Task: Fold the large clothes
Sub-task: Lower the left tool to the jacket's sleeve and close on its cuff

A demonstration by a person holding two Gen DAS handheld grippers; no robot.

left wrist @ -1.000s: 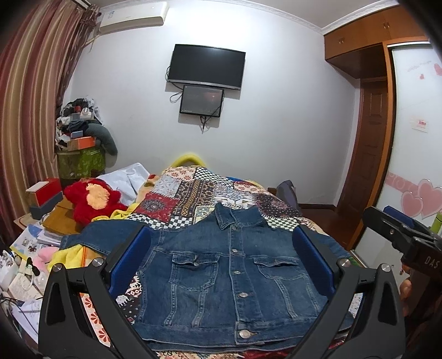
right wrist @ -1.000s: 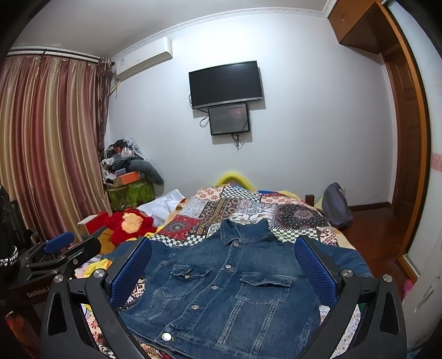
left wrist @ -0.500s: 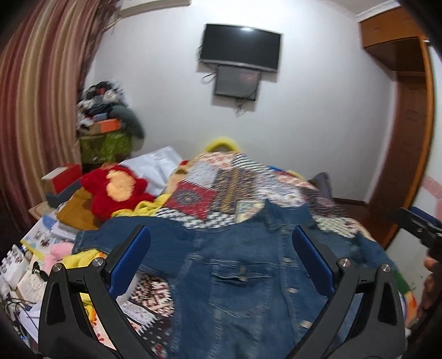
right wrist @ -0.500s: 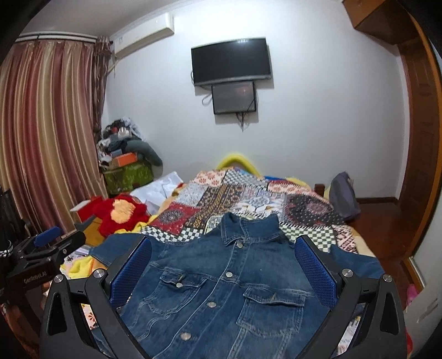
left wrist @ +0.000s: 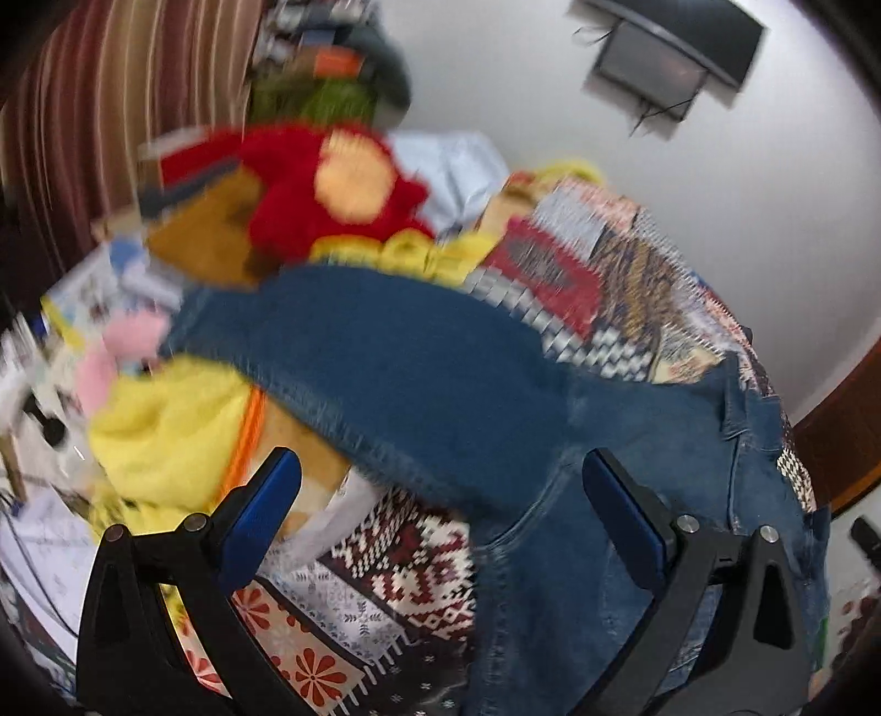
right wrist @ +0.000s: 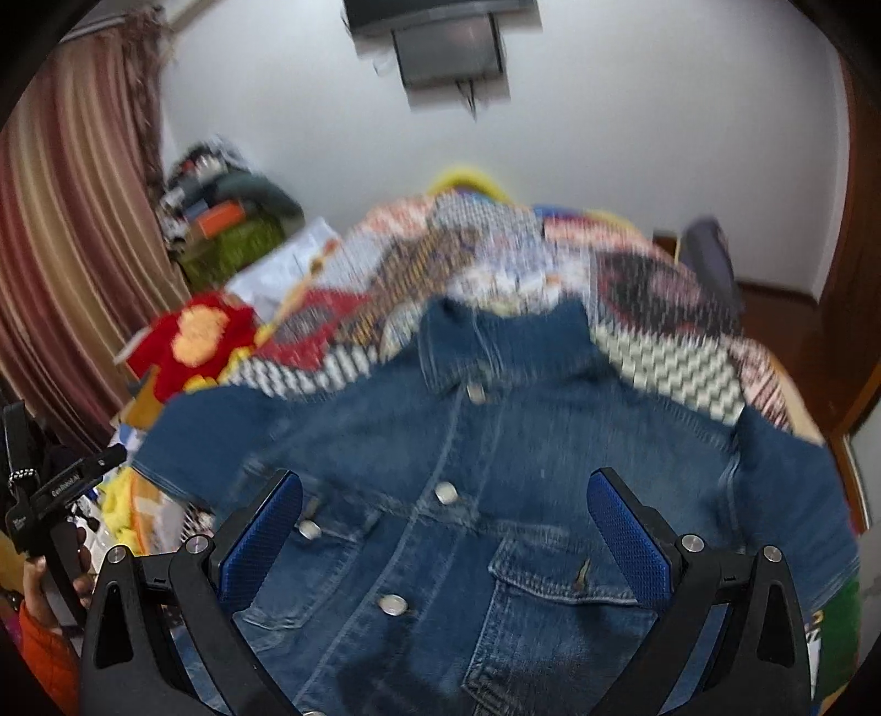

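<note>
A blue denim jacket [right wrist: 495, 468] lies front up, buttoned, on a patchwork bedspread [right wrist: 661, 308]. Its left sleeve [left wrist: 385, 358] stretches out to the left in the left wrist view. My left gripper [left wrist: 440, 495] is open and empty, just above that sleeve near the shoulder. My right gripper [right wrist: 446, 523] is open and empty, above the jacket's chest between its two pockets. Both views are blurred by motion. The left gripper also shows at the left edge of the right wrist view [right wrist: 60, 495].
A red plush toy [left wrist: 330, 187], a yellow cloth [left wrist: 165, 418] and clutter lie at the bed's left side. A striped curtain [right wrist: 66, 264] hangs on the left. A TV [right wrist: 446, 49] is on the far wall. A wooden door frame [right wrist: 859, 330] stands on the right.
Both grippers have tilted down and moved closer to the jacket. The left one has swung left toward the sleeve. Both stay open.
</note>
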